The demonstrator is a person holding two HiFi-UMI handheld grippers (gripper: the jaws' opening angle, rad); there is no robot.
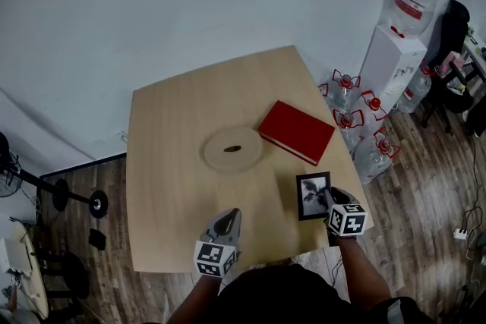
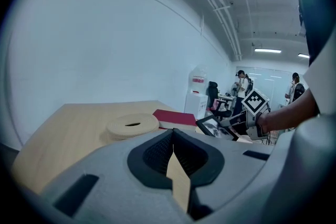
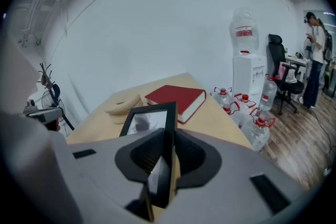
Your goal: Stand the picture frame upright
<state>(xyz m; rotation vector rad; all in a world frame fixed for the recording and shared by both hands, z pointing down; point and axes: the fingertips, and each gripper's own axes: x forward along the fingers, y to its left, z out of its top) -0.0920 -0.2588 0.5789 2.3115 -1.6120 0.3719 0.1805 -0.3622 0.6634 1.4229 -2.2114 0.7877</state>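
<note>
The black picture frame (image 1: 312, 195) with a dark photo is near the table's front right edge, gripped by its right side and raised at a tilt. My right gripper (image 1: 328, 199) is shut on it. In the right gripper view the frame (image 3: 149, 115) runs edge-on between the jaws, its glass facing left. From the left gripper view the frame (image 2: 214, 126) is seen at the right, off the table, with the right gripper (image 2: 237, 123) behind it. My left gripper (image 1: 228, 225) hovers at the front edge, fingers together, holding nothing.
A red book (image 1: 296, 131) lies behind the frame on the wooden table (image 1: 167, 163). A round wooden disc (image 1: 233, 149) with a slot sits mid-table. Several water jugs (image 1: 357, 129) and a dispenser (image 1: 391, 61) stand on the floor at the right. People stand far off.
</note>
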